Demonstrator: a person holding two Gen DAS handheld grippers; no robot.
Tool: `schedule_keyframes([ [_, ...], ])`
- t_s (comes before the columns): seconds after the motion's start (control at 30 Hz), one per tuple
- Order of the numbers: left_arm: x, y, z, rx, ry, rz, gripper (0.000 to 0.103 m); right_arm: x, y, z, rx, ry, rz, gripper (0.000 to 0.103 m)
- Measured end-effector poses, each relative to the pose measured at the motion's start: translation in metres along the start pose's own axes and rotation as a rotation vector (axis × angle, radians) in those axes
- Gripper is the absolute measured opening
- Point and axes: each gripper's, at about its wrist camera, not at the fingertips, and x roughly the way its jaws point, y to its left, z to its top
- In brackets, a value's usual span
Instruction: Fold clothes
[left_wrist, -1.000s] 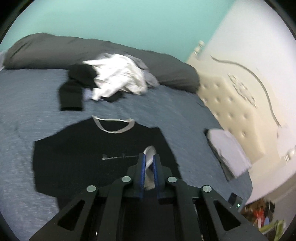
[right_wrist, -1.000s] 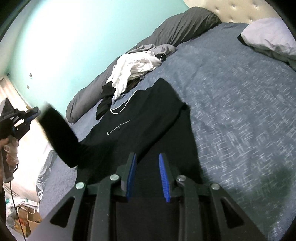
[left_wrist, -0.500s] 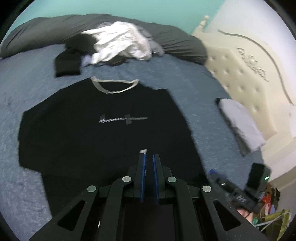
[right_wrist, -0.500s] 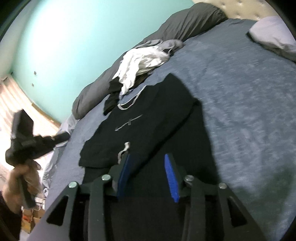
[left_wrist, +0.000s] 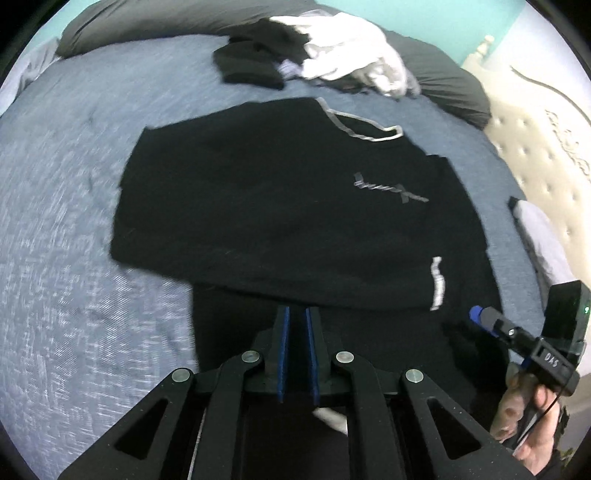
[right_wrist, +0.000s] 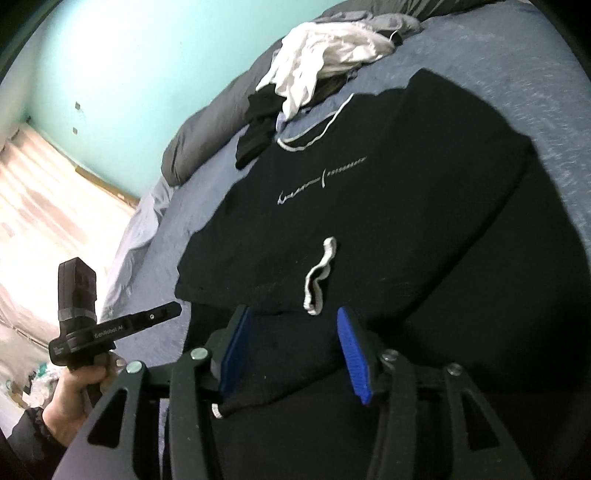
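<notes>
Now I see left gripper (left_wrist: 296, 325) closed, nothing between pads, above black sweatshirt (left_wrist: 288, 199) lying flat mid bed (left_wrist: 66, 177), one sleeve folded across. Right gripper (right_wrist: 291, 339) open over hem. Clothes pile (right_wrist: 317, 59) at far edge.

The sweater (left_wrist: 280, 206) lies on the bed (left_wrist: 74, 184), clothes pile (left_wrist: 332, 55) behind it.

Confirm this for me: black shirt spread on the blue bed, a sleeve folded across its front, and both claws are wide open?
Not both. The left wrist view shows the left claw nearly shut. Only the right claw is open, above the black shirt with its sleeve folded across the front, on the blue bed.
</notes>
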Motion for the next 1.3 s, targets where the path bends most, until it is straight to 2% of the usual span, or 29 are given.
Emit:
schedule_keyframes([
  [0.3,0.025,0.04,-0.018,-0.07,0.039,0.009,0.012,0.016,0.001,0.004,0.019,0.007,-0.031,0.057],
  [0.57,0.033,0.048,-0.023,-0.093,0.04,-0.024,0.012,0.036,0.006,0.011,0.006,0.032,-0.043,0.057],
  [0.63,0.034,0.047,-0.023,-0.088,0.045,-0.025,0.013,0.042,0.007,0.013,-0.004,0.045,-0.041,0.051],
  [0.7,0.036,0.047,-0.023,-0.084,0.05,-0.031,0.017,0.047,0.009,0.015,-0.013,0.053,-0.044,0.034],
  [0.73,0.036,0.047,-0.023,-0.084,0.05,-0.034,0.017,0.049,0.01,0.016,-0.017,0.054,-0.049,0.029],
  [0.77,0.037,0.047,-0.022,-0.086,0.05,-0.036,0.018,0.049,0.012,0.016,-0.028,0.054,-0.05,0.015],
  [0.8,0.037,0.047,-0.022,-0.089,0.05,-0.037,0.019,0.042,0.014,0.018,-0.037,0.039,-0.05,0.005],
  [0.87,0.037,0.047,-0.022,-0.092,0.051,-0.039,0.019,0.026,0.02,0.021,-0.054,0.006,-0.048,0.002],
  [1.2,0.041,0.039,-0.019,-0.087,0.056,-0.011,0.02,-0.056,0.047,0.039,-0.137,-0.161,-0.042,0.001],
  [1.3,0.042,0.037,-0.019,-0.085,0.058,-0.002,0.024,-0.094,0.051,0.04,-0.162,-0.222,-0.056,0.001],
])
